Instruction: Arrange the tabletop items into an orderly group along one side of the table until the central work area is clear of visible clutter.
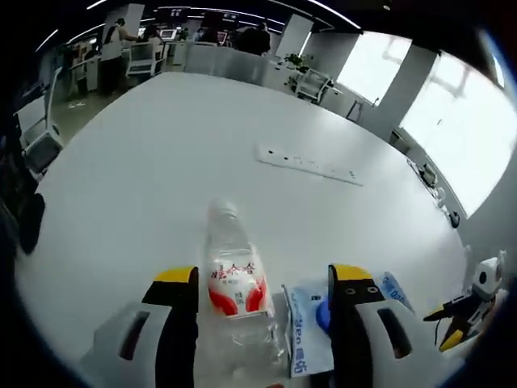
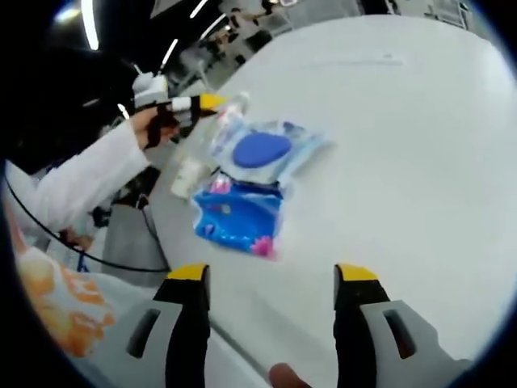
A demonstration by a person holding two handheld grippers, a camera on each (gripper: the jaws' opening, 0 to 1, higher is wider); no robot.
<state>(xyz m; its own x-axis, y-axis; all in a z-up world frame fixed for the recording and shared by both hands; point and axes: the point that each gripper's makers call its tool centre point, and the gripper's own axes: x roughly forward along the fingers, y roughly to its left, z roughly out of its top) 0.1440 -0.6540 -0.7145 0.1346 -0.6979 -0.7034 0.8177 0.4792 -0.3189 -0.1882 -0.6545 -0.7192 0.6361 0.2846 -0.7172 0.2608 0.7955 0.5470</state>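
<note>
Bench: centre mostly bare, one power strip at 12 o'clock. Grouped at the edge: bottle, wipes pack, blue pouch. Left tongs spread around the bottle; right tongs spread, empty. Arranging looks nearly finished.

left hand-held gripper: jaws apart, low over table | right hand-held gripper: jaws apart, empty
</note>
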